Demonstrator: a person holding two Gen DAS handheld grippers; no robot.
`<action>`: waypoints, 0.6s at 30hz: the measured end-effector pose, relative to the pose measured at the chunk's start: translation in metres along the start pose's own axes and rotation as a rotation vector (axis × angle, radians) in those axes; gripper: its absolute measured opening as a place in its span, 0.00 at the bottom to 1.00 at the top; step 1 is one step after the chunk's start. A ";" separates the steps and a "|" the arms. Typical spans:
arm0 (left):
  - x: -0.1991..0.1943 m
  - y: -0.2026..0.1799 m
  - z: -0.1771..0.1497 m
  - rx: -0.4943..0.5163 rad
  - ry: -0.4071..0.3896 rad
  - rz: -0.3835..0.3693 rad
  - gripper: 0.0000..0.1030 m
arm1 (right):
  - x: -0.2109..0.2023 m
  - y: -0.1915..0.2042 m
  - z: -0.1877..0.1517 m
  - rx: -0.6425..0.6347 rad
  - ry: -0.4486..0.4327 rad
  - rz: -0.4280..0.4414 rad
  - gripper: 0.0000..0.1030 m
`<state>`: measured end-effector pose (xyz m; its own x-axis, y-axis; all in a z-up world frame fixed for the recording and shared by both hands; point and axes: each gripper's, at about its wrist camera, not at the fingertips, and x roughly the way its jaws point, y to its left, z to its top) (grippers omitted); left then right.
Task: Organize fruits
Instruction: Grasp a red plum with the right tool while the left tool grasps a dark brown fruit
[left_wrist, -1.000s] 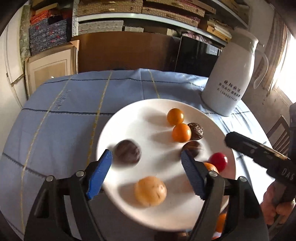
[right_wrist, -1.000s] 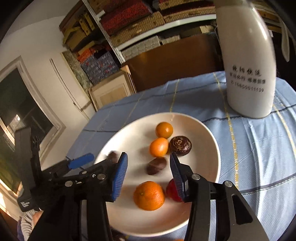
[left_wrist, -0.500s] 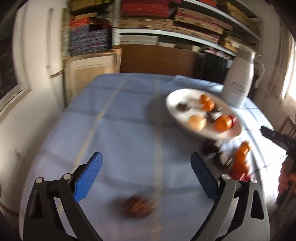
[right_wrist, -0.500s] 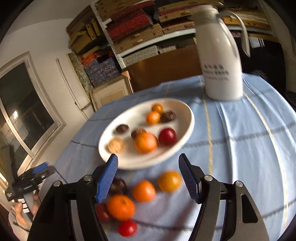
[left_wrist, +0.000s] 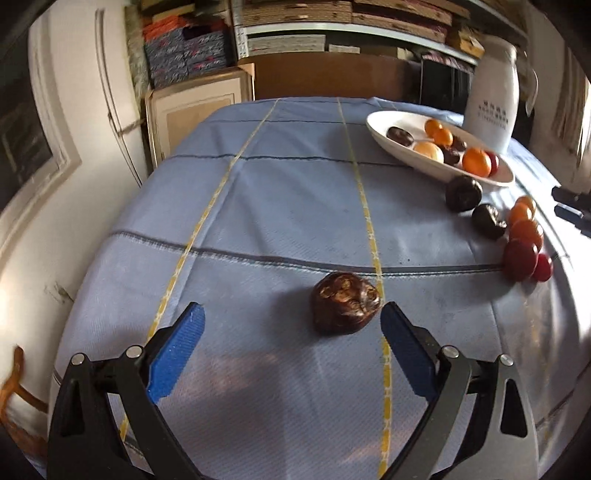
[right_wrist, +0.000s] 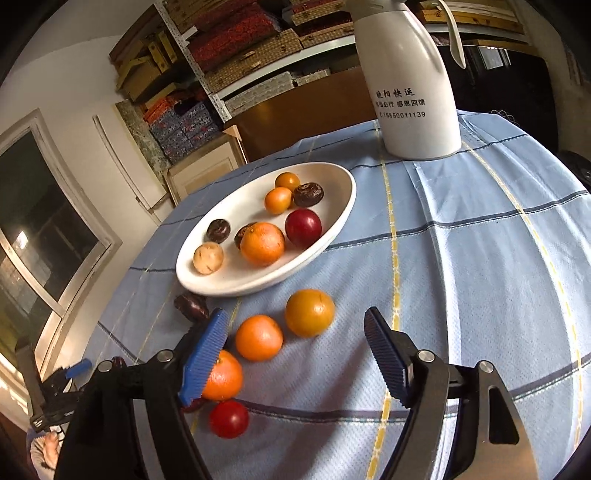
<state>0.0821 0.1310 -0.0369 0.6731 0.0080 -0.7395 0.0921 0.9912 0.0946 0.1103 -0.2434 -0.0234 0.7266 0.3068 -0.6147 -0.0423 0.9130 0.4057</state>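
The left tongs (left_wrist: 291, 334) stand wide open over the blue checked cloth of the tabletop (left_wrist: 280, 206), gripping nothing. A wrinkled dark brown fruit (left_wrist: 345, 308) lies on the cloth just ahead of the blue pads (left_wrist: 177, 349), nearer the right one, touching neither.

The right tongs (right_wrist: 295, 349) have just been opening; their pads hold nothing. An orange (right_wrist: 258, 336) and a yellow-orange fruit (right_wrist: 309, 312) lie loose on the cloth between and just beyond the pads. Another orange (right_wrist: 225, 376) sits partly behind the left pad, with a small red fruit (right_wrist: 229, 419) beside it.

The white plate (right_wrist: 332, 225) carries 8 fruits, among them a large orange (right_wrist: 262, 243) and a dark red plum (right_wrist: 303, 227). A white jug (right_wrist: 410, 85) stands behind it.
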 end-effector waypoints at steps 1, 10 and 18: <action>0.001 -0.002 0.001 0.006 0.000 -0.001 0.91 | -0.001 0.002 -0.003 -0.013 0.005 0.000 0.75; 0.026 -0.015 0.015 0.021 0.060 -0.015 0.91 | 0.006 0.038 -0.038 -0.182 0.104 0.008 0.76; 0.033 -0.028 0.014 0.074 0.085 -0.043 0.91 | 0.005 0.064 -0.057 -0.296 0.125 -0.012 0.75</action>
<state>0.1126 0.1017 -0.0547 0.6028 -0.0200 -0.7976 0.1756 0.9785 0.1082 0.0724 -0.1678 -0.0392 0.6394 0.3091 -0.7040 -0.2448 0.9498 0.1947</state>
